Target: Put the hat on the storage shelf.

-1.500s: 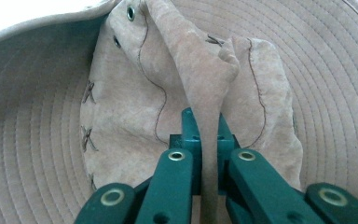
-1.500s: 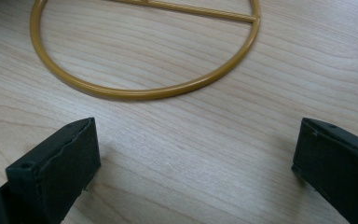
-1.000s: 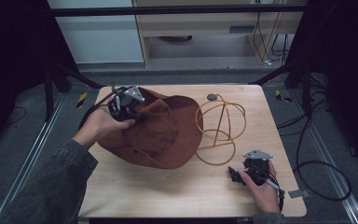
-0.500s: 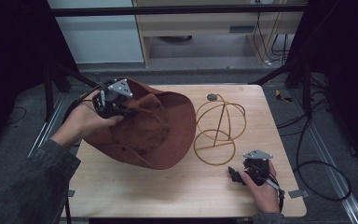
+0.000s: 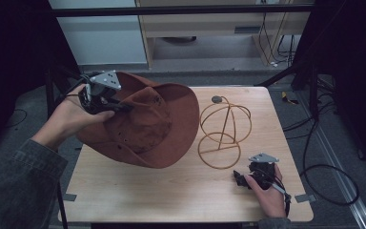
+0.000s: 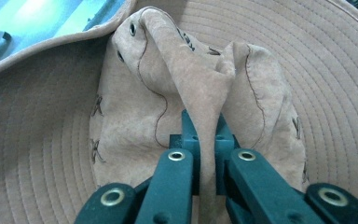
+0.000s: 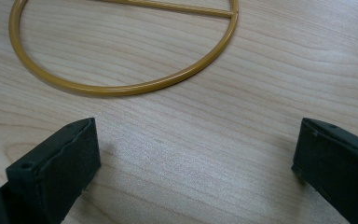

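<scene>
A brown wide-brimmed hat point(image 5: 162, 129) hangs tilted above the left half of the table, its lower brim near the wood. My left gripper point(image 5: 124, 108) is shut on a pinched fold of the hat's crown point(image 6: 205, 98), seen close up in the left gripper view point(image 6: 204, 140). A gold wire hat stand point(image 5: 225, 130) stands upright on the table to the right of the hat. Its round base ring point(image 7: 121, 70) lies just ahead of my right gripper point(image 7: 196, 154), whose jaws are wide apart over bare wood. That right gripper point(image 5: 240, 177) rests low near the front right of the table.
The light wooden table point(image 5: 171, 191) has bare room along its front. A small dark round object point(image 5: 217, 99) lies at the far edge behind the stand. Cables point(image 5: 324, 167) trail on the floor to the right; dark frame posts flank the table.
My left gripper has lifted the hat up and to the left, off the table, tilting it more steeply. The right gripper has stayed where it was.
</scene>
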The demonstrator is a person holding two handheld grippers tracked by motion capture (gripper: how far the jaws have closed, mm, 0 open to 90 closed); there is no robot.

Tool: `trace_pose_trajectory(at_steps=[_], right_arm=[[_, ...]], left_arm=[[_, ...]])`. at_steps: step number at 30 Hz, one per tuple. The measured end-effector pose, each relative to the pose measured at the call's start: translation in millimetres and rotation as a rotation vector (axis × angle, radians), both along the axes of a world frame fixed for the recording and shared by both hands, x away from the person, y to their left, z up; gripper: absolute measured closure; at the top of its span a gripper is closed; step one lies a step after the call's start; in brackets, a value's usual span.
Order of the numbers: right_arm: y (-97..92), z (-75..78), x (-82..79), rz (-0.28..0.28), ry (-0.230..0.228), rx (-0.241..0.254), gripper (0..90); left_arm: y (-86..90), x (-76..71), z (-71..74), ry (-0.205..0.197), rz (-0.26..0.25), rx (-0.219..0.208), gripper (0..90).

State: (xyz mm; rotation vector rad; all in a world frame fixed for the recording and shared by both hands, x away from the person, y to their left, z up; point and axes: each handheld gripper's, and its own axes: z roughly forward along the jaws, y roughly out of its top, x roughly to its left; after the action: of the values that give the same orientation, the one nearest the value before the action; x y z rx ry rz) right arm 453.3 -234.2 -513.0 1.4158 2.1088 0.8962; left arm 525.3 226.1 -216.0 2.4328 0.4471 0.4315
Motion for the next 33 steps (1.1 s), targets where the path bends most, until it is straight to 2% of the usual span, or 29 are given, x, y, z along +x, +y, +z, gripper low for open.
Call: trace_pose_trajectory(at_steps=[8, 18, 24, 25, 33], right_arm=[[0.1, 0.0, 0.0, -0.001, 0.0, -0.001, 0.6], [0.3, 0.0, 0.1, -0.004, 0.0, -0.001, 0.6], [0.3, 0.0, 0.1, -0.003, 0.0, -0.003, 0.6], [0.4, 0.0, 0.0, -0.004, 0.001, -0.001, 0.6], [0.5, -0.1, 0.1, -0.005, 0.002, 0.0, 0.5]], left_arm=[[-1.7, -0.3, 15.5, -0.001, -0.016, -0.051, 88.7], [-17.8, -1.0, 33.6, -0.017, -0.037, -0.032, 88.7], [-31.7, 0.2, 47.5, -0.026, -0.055, -0.05, 88.6], [-36.7, 1.6, 50.8, -0.024, -0.058, -0.064, 88.6], [-54.8, 6.4, 58.1, -0.024, -0.076, -0.06, 88.6]])
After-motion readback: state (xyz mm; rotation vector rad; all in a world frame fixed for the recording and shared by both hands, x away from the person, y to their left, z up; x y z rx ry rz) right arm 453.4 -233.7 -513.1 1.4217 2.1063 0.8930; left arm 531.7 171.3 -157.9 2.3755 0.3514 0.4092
